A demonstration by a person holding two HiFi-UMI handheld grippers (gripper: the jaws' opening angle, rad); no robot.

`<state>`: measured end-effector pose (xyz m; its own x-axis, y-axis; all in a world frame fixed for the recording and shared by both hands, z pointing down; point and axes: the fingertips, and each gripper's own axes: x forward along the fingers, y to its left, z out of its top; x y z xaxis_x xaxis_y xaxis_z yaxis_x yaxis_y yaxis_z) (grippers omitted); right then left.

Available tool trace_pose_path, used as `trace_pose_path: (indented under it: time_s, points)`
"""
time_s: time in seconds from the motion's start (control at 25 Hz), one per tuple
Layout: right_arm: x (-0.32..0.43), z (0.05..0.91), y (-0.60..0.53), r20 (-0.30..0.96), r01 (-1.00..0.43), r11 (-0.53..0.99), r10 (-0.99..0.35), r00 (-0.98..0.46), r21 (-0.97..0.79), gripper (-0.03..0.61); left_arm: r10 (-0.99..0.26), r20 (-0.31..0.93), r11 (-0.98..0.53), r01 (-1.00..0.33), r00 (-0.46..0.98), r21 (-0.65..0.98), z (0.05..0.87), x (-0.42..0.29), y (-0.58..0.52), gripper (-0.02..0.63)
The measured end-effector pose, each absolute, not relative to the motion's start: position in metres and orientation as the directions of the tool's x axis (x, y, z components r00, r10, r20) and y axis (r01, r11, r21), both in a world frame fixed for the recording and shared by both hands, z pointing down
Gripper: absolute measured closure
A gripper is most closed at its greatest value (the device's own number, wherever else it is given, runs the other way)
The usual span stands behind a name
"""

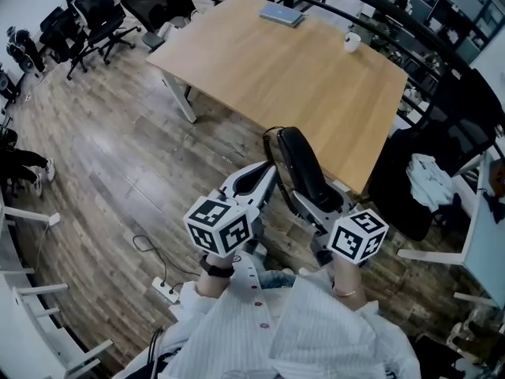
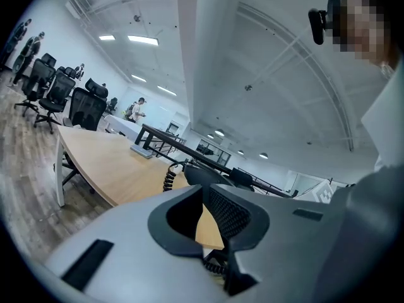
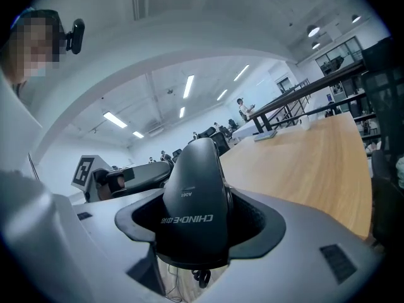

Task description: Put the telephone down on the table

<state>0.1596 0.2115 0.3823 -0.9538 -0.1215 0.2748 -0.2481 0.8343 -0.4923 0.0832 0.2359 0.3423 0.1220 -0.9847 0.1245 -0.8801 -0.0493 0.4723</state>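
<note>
1. Looking down on a plank floor (image 1: 102, 172), with office chairs (image 1: 95, 14) standing at its far left.
2. Seeing a wooden table (image 1: 300, 77) standing on that floor, with most of its top lying bare.
3. Holding the right gripper (image 1: 319, 200) just off the table's near edge, clamping the telephone (image 1: 304, 168) between its jaws.
4. Checking the right gripper view: finding the right gripper (image 3: 199, 223) pressing both jaws against the sides of the telephone (image 3: 192, 188), which is standing upright with its printed back facing the camera and the tabletop stretching away behind it on the right.
5. Keeping the telephone up in the air and off the table, with its upper end overlapping the near edge in the head view.
6. Holding the left gripper (image 1: 256, 181) just beside the telephone, on its left.
7. Checking the left gripper view: finding the left gripper (image 2: 205, 213) gripping nothing, its jaws leaving only a narrow gap with wood showing through.
8. Trailing from the telephone, a coiled cord (image 1: 272, 152), showing again as the cord (image 2: 168, 178) beyond the left jaws.
9. Spotting a flat grey laptop (image 1: 282, 13) lying at the table's far edge.
10. Spotting a white cup (image 1: 352, 41) standing near the far right corner.
</note>
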Motion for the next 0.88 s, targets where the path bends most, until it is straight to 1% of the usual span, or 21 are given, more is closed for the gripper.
trace_pose_path:
  time_s: [0.44,0.88]
  points:
    - [0.068,0.382,0.187,0.249,-0.288,0.822,-0.185,-0.951,-0.491,0.261,-0.984,0.125,-0.055,-0.889,0.125,0.455,0.343,-0.02,0.231,0.572]
    - [0.037,0.395,0.18,0.283,-0.352,0.788,-0.234,-0.93,-0.505,0.262,-0.979,0.143,-0.064,-0.881,0.147,0.468,0.354,-0.064,0.232,0.572]
